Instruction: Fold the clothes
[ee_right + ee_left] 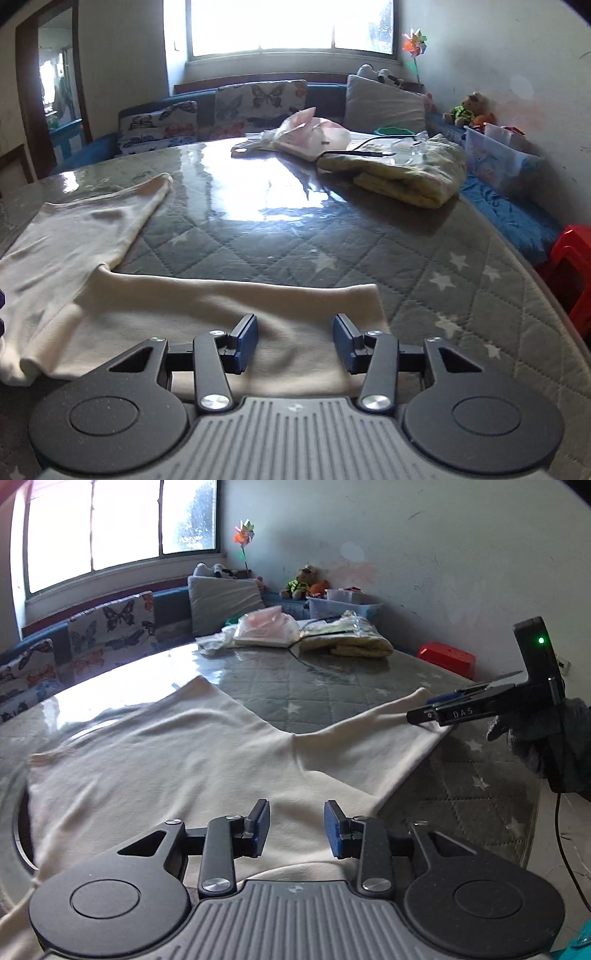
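While both jaws gape wide and hold nothing, left gripper (296, 827) and right gripper (294, 343) hover over the cream garment (166, 760).

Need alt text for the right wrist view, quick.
The open right gripper hovers over a leg of cream trousers spread flat on a grey star-quilted table. A folded yellow blanket lies farther back, below a bright window.

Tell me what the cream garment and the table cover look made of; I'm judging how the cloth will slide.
The cream garment looks like soft matte knit, likely cotton jersey: it drapes in gentle wrinkles. The table cover looks like quilted star-print fabric, seemingly under clear glossy plastic or glass: strong window glare reflects off it. So the cloth probably slides easily.
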Tool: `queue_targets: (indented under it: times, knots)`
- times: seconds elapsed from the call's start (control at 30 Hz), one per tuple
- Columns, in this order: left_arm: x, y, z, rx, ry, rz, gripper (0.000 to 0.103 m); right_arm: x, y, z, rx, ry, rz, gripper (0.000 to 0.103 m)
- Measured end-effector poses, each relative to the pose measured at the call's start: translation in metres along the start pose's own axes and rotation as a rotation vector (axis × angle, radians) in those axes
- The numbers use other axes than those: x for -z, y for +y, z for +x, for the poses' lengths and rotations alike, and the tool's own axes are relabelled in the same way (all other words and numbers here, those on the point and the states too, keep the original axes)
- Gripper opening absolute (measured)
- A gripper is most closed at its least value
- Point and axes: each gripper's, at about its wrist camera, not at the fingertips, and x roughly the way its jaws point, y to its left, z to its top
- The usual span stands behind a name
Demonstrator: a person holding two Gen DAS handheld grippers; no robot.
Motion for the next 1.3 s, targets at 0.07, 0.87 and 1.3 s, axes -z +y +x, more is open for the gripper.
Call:
queue_targets:
  times: [0.07, 0.87, 1.3]
  knots:
    - [0.001, -0.004, 0.009, 0.022, 0.016, -0.009, 0.035, 0.0, -0.008, 0.001, 0.009, 0.003, 0.006, 0.046]
    - [-0.001, -0.017, -0.004, 0.031, -0.023, -0.014, 0.041, 0.014, -0.027, -0.025, 0.075, -0.034, 0.146, 0.05]
    - [-0.002, -0.03, 0.009, 0.039, -0.004, 0.039, 0.045, 0.017, -0.034, -0.028, 0.08, -0.051, 0.222, 0.014]
